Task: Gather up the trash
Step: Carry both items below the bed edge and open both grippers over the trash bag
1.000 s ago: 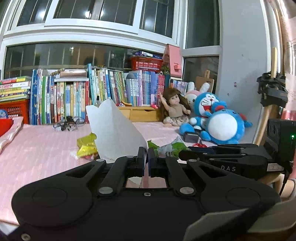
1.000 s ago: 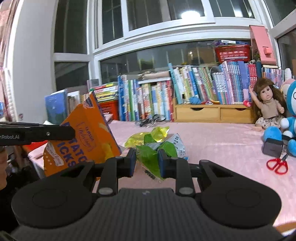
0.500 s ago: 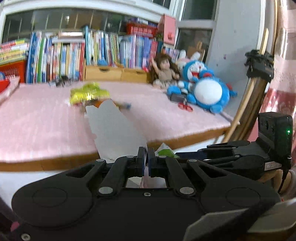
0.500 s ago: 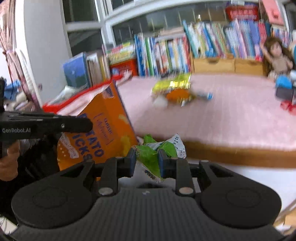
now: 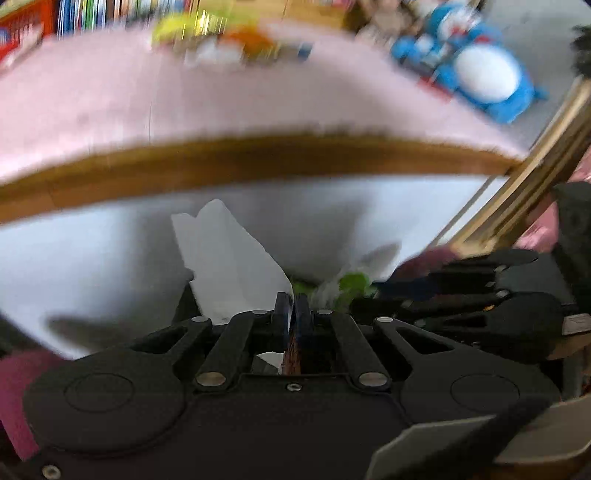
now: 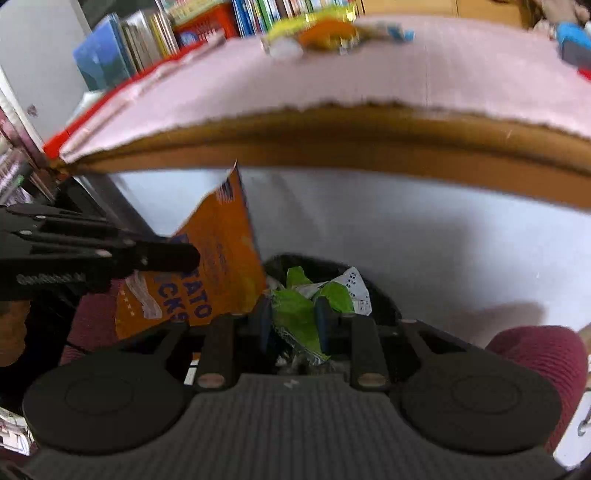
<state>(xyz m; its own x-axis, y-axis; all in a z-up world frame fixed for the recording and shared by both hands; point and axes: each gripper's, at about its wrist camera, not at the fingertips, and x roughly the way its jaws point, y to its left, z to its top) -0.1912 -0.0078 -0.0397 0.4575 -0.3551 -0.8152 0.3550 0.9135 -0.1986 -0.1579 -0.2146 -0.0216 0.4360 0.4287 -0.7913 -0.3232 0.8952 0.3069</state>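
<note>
My left gripper (image 5: 293,308) is shut on a flat snack bag whose white back (image 5: 225,266) faces its camera. In the right wrist view the same orange potato-sticks bag (image 6: 218,266) hangs from the left gripper (image 6: 184,256) at the left. My right gripper (image 6: 291,319) is shut on a crumpled green wrapper (image 6: 306,306). Both are held below the table edge, over a dark bin (image 6: 373,295) on the floor. The right gripper (image 5: 388,286) with the green wrapper (image 5: 351,286) shows at the right of the left wrist view.
The pink-covered table (image 6: 369,74) has a wooden front edge (image 6: 332,147) above the grippers. More wrappers (image 6: 321,31) lie on it, yellow and orange. Books (image 6: 122,59) line the back; blue plush toys (image 5: 480,70) sit at the right. A dark red sleeve (image 6: 535,369) is near right.
Both grippers have dropped from table height to below the table edge, each still holding its piece. The views now tilt down toward the floor and the bin.
</note>
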